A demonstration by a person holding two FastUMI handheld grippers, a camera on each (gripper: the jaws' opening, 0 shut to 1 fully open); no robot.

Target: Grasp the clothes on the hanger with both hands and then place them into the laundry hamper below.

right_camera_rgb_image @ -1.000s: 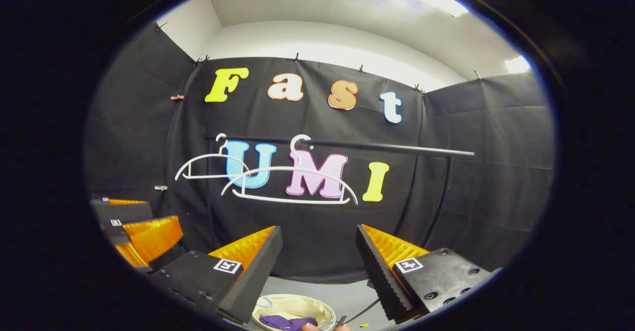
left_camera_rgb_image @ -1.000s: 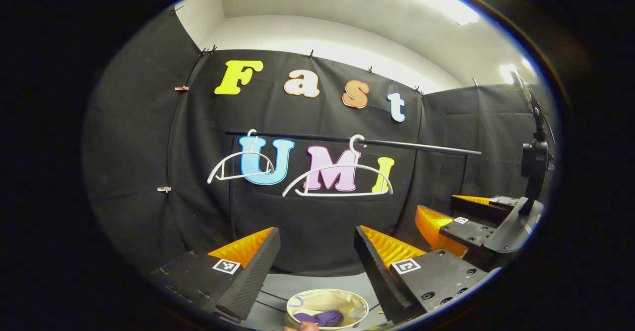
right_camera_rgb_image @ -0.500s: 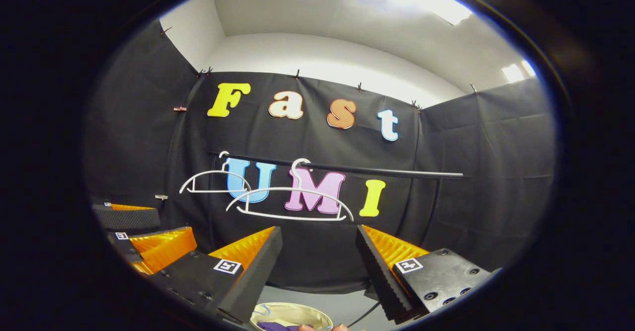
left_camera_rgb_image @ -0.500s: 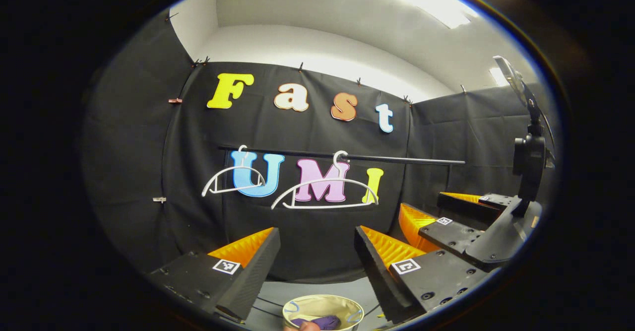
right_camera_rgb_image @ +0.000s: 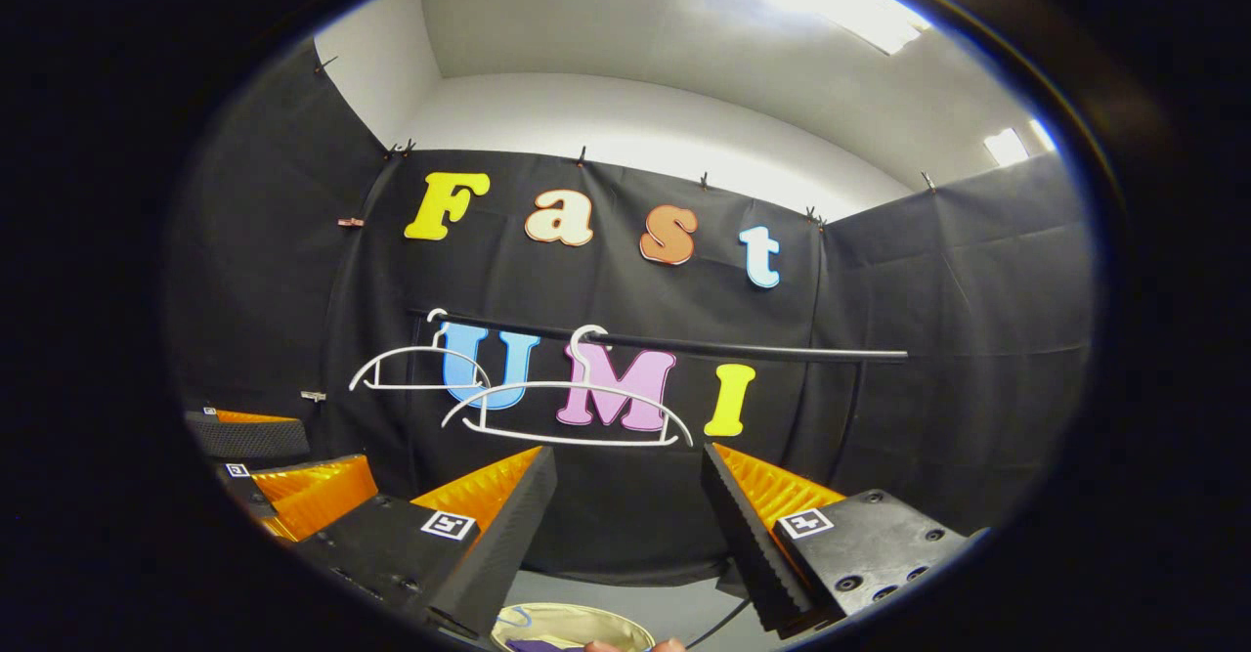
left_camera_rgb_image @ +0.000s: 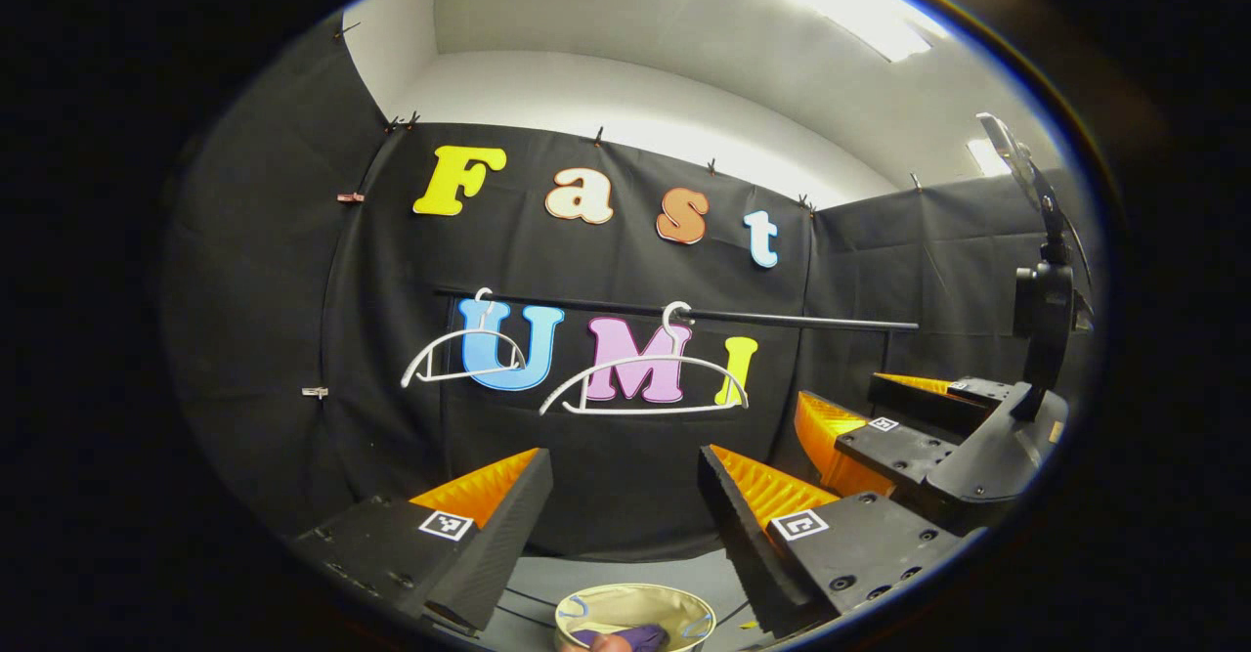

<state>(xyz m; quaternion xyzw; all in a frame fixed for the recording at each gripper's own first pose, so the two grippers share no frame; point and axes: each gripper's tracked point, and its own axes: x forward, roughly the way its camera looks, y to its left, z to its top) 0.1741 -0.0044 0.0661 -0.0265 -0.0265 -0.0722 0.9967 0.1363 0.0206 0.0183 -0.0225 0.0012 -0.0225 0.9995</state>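
Observation:
Two bare white hangers (left_camera_rgb_image: 645,383) (left_camera_rgb_image: 461,354) hang on a dark rail (left_camera_rgb_image: 782,320) in front of the booth wall; the right gripper view has them too (right_camera_rgb_image: 567,410) (right_camera_rgb_image: 420,369). Low down stands a round cream hamper (left_camera_rgb_image: 674,600) with a purple garment (left_camera_rgb_image: 640,637) inside. My left gripper (left_camera_rgb_image: 625,481) is open with nothing between its fingers. Just as open and bare is my right gripper (right_camera_rgb_image: 630,481). The right gripper (left_camera_rgb_image: 860,417) also appears off to the right in the left gripper view, and the left gripper (right_camera_rgb_image: 283,461) at the left of the right gripper view.
The hamper (right_camera_rgb_image: 547,625) stands on a grey floor (left_camera_rgb_image: 547,584) crossed by thin dark cables. A person's fingertip (left_camera_rgb_image: 601,642) shows at the bottom edge. A black mount with a stalk (left_camera_rgb_image: 1041,320) rises from the right gripper.
Both views have tilted upward a little, so the hangers and rail sit lower in frame and less of the hamper shows. Both grippers stay open.

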